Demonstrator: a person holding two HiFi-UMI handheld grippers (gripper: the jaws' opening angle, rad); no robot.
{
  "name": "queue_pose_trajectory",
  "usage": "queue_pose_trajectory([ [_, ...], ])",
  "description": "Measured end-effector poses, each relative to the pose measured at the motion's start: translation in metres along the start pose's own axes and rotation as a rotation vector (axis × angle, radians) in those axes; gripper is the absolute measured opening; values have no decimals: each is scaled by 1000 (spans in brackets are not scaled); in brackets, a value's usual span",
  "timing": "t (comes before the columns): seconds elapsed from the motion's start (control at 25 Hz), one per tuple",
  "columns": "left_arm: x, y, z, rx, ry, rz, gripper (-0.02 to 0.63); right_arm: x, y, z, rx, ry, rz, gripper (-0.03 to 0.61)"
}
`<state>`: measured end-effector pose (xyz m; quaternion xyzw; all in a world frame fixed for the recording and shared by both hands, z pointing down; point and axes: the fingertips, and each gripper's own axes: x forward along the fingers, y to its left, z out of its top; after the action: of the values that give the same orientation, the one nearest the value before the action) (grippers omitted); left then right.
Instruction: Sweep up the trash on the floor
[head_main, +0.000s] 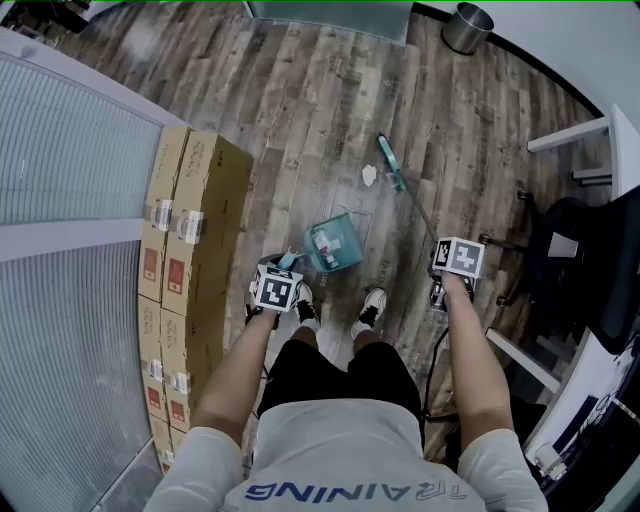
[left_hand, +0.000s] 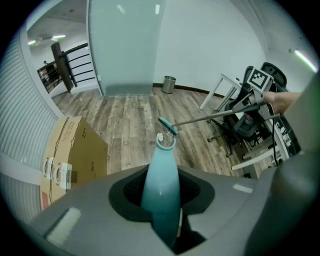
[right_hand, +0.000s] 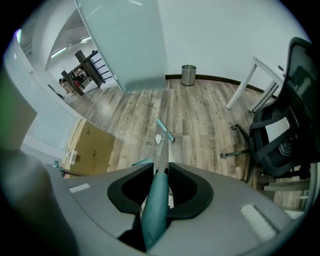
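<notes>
A teal dustpan (head_main: 335, 246) rests on the wooden floor in front of the person's feet. Its teal handle (left_hand: 161, 187) runs up between the jaws of my left gripper (head_main: 279, 287), which is shut on it. My right gripper (head_main: 455, 262) is shut on the teal grip (right_hand: 154, 206) of a broom. The thin metal shaft reaches forward to the teal broom head (head_main: 390, 165). A small white scrap of trash (head_main: 369, 176) lies beside the broom head on its left, beyond the dustpan. The right gripper view also shows the scrap (right_hand: 159, 139) next to the head (right_hand: 166, 131).
Cardboard boxes (head_main: 185, 240) line the left side against a slatted wall. A metal bin (head_main: 467, 27) stands at the far wall. An office chair (head_main: 565, 250) and white desk legs (head_main: 568, 135) crowd the right. A cable trails by my right foot.
</notes>
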<state>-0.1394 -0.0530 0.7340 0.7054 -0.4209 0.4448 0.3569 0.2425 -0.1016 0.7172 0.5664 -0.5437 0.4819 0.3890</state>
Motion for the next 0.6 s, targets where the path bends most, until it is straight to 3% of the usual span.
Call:
queue_pose_trajectory([
  [0.28,-2,-6,-10,-139,31,33,100,28,15,21,-80,43,7,109],
  [0.44,1,-9,-13,-139,-6,39,100,47,22,25,-120,79,-11,109],
  [0.6,-1,-6,-11,-154,-9,38,100,56,38,23,-259,113,-32,110],
])
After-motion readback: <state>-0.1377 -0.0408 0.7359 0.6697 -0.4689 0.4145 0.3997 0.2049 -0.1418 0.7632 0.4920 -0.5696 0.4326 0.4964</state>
